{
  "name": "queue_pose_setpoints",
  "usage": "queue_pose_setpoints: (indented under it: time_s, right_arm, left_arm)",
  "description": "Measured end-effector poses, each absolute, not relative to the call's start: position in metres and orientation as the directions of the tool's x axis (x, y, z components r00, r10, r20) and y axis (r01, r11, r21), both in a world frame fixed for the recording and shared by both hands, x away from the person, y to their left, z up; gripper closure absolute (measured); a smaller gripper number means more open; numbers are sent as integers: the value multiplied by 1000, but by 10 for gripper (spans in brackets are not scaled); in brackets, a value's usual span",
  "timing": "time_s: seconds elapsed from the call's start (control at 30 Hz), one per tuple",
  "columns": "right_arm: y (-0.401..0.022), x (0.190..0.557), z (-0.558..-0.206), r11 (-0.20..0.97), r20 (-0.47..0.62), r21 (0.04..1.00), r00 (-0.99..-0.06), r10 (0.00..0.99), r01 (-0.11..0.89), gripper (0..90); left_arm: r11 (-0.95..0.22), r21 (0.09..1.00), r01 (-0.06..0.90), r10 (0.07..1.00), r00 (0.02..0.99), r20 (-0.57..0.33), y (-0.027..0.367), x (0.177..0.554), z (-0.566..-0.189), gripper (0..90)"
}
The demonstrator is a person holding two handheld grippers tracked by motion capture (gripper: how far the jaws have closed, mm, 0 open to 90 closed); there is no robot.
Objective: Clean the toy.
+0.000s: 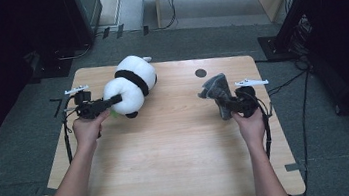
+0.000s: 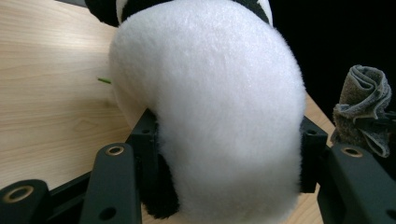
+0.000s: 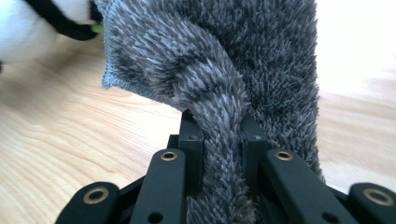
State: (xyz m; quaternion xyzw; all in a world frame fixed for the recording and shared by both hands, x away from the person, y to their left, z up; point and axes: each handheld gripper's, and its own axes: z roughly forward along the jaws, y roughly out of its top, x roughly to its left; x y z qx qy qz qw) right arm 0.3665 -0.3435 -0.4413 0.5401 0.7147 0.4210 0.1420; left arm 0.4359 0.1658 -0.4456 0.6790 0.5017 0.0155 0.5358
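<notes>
Jaws of the left gripper (image 2: 224, 163) are pressed into the white plush of a panda toy (image 2: 210, 93), pinching one rounded end so that the fur bulges out between and above them; the right gripper (image 3: 223, 154) is squeezed nearly together on a bunched fold of a grey cloth (image 3: 233, 60). Seen from the high view, the panda toy (image 1: 130, 85) is at the far left of the wooden table (image 1: 179, 153), apparently resting on it, and the grey cloth (image 1: 217, 92) is held up at the right, well apart from the toy. Both look light and soft, likely to squash and sag rather than slip, so a deep bite into the stuffing or a gathered fold should hold best. The left gripper view shows how far the plush compresses and also catches the cloth in the distance; the high view alone gives the black band around the toy.
</notes>
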Motion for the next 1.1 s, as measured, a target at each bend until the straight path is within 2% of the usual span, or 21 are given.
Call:
queue_pose_setpoints:
  time_s: [0.2,0.3,0.47,0.63,0.73,0.87,0.97,1.1]
  right_arm:
    - [-360,369,-455,22,269,735,-323,907,677,769]
    - [-368,373,-461,-20,313,725,-303,900,688,769]
    - [-377,378,-472,-3,273,709,-270,923,705,762]
    - [-386,384,-484,-22,280,681,-232,932,732,751]
    - [-387,386,-487,-13,264,682,-229,937,732,730]
    - [-388,389,-494,0,240,666,-214,947,746,701]
    - [-389,391,-498,-5,244,663,-210,947,749,682]
    - [-388,392,-500,14,224,668,-218,950,744,649]
  left_arm:
    - [79,743,664,715,482,-506,177,439,-449,431]
    - [88,737,671,718,470,-513,182,442,-454,429]
    - [88,725,683,719,460,-521,186,447,-463,425]
    - [76,727,683,727,461,-509,189,449,-468,404]
    - [56,731,680,743,460,-485,189,450,-470,357]
    - [63,727,683,743,455,-491,190,451,-471,341]
    - [12,748,664,770,471,-431,189,450,-473,276]
    - [-14,748,664,779,477,-408,186,451,-475,201]
